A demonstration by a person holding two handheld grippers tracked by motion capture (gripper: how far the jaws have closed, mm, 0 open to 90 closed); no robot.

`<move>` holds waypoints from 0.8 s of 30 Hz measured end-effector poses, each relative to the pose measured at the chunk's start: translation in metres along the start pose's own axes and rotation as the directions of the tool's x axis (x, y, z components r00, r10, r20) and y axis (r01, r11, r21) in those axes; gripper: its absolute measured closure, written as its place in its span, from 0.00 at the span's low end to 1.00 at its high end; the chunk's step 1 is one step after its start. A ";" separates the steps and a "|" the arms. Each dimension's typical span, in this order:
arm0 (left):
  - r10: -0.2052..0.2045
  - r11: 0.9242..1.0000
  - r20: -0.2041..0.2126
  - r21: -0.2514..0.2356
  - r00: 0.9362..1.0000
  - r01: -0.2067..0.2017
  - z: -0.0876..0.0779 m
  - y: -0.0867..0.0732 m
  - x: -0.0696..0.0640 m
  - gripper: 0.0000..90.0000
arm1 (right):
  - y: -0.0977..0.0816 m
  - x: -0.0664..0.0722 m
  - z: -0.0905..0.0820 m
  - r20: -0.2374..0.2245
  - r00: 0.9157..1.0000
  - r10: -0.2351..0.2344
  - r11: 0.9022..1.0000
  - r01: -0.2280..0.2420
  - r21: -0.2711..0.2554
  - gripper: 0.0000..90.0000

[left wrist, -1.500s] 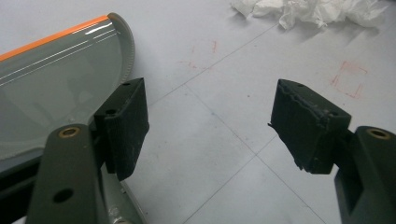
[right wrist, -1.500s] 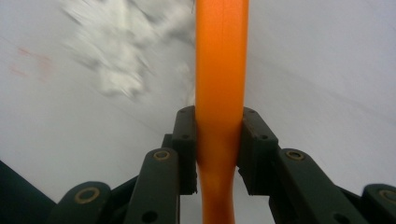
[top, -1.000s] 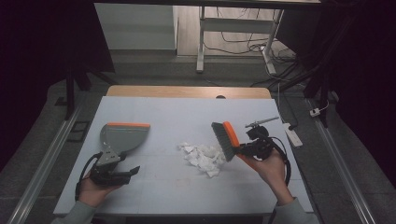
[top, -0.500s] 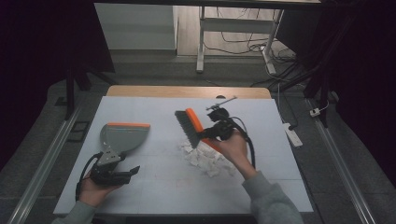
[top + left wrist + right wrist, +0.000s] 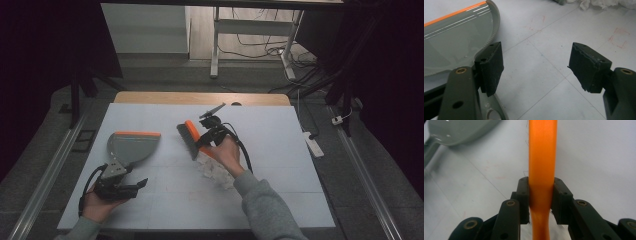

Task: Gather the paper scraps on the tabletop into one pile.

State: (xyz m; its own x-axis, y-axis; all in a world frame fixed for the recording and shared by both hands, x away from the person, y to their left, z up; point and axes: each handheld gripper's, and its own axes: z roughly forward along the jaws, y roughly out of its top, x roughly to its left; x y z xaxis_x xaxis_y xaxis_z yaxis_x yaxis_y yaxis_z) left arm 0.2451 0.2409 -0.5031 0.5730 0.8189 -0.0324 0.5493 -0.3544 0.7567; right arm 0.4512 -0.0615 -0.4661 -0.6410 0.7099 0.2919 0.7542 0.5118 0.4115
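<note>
- Gripping the brush [image 5: 189, 140] by its orange handle [image 5: 542, 170], the right gripper [image 5: 204, 142] is clenched on it, both pads pressed flat against the handle's 2 sides in the right gripper view.
- From the high view, the brush sits over the middle of the white table [image 5: 280, 145], its long axis slanting from the far left of the head toward the person's right hand [image 5: 226, 154].
- Its grey bristle edge faces left, toward the dustpan [image 5: 131, 148]; the orange back faces right.
- In the right gripper view the handle runs straight away from the jaws, up the middle of the frame.
- Just behind and below the brush lies a heap of crumpled white paper [image 5: 215, 170], partly under the right hand.
- The dustpan lies flat on the left part of the table, its orange lip at the far edge, its handle pointing back toward the person.
- The left gripper [image 5: 120, 187] is at the dustpan's handle; in the left gripper view its 2 jaws stand wide apart, 1 pad against the handle's edge, the other over bare table, so the grip is released.
- The left hand [image 5: 100, 206] rests near the table's front edge.
</note>
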 end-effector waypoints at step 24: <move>0.012 1.000 0.019 -0.018 1.000 -0.012 -0.003 0.001 -0.001 0.31 | -0.158 -0.051 -0.141 0.207 0.968 0.139 0.989 -0.124 -0.085 0.79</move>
State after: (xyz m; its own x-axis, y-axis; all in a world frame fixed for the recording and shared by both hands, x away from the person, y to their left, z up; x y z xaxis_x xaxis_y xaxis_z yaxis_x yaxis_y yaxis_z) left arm 0.2437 0.2412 -0.5007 0.5911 0.8058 -0.0353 0.5312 -0.3560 0.7688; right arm 0.3446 -0.2463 -0.4238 -0.4861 0.8589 0.1612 0.8131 0.3769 0.4437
